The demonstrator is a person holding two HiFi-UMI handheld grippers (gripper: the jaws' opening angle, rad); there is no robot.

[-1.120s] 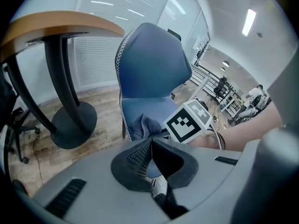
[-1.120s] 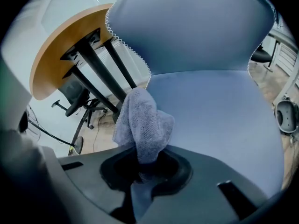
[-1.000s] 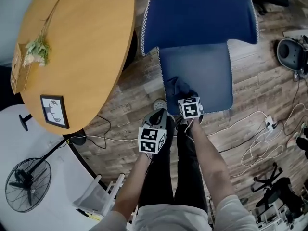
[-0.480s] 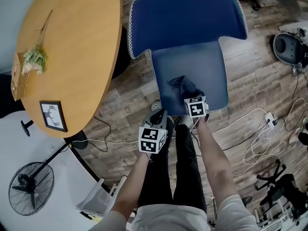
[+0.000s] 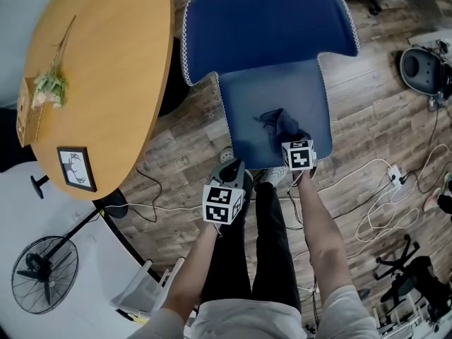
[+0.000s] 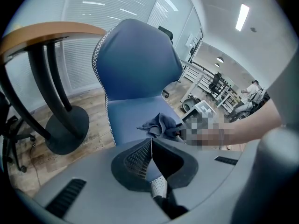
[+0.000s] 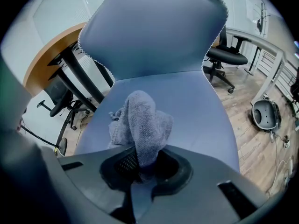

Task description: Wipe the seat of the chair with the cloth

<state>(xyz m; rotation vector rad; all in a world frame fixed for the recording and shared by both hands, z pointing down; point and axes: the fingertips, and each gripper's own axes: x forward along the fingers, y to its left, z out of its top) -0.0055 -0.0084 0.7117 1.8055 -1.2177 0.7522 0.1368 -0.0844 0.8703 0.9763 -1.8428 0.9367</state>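
Your right tool (image 7: 140, 168) clamps the crumpled grey terry cloth (image 7: 141, 118) lying on the blue upholstered chair seat (image 7: 198, 101). Your left tool (image 6: 152, 147) is closed and empty, just short of the seat.

We were in an office: black swivel chairs (image 7: 227, 58) beside glass partitions, strip ceiling lights (image 6: 243, 16), a round wooden table (image 5: 106, 62) bearing a framed picture (image 5: 76, 169), a wood-plank floor (image 5: 374, 111), and a standing fan (image 5: 40, 282).

End of cloth (image 7: 142, 120) seemingly buried between fingers (image 7: 125, 162) of right gripper (image 7: 140, 169)
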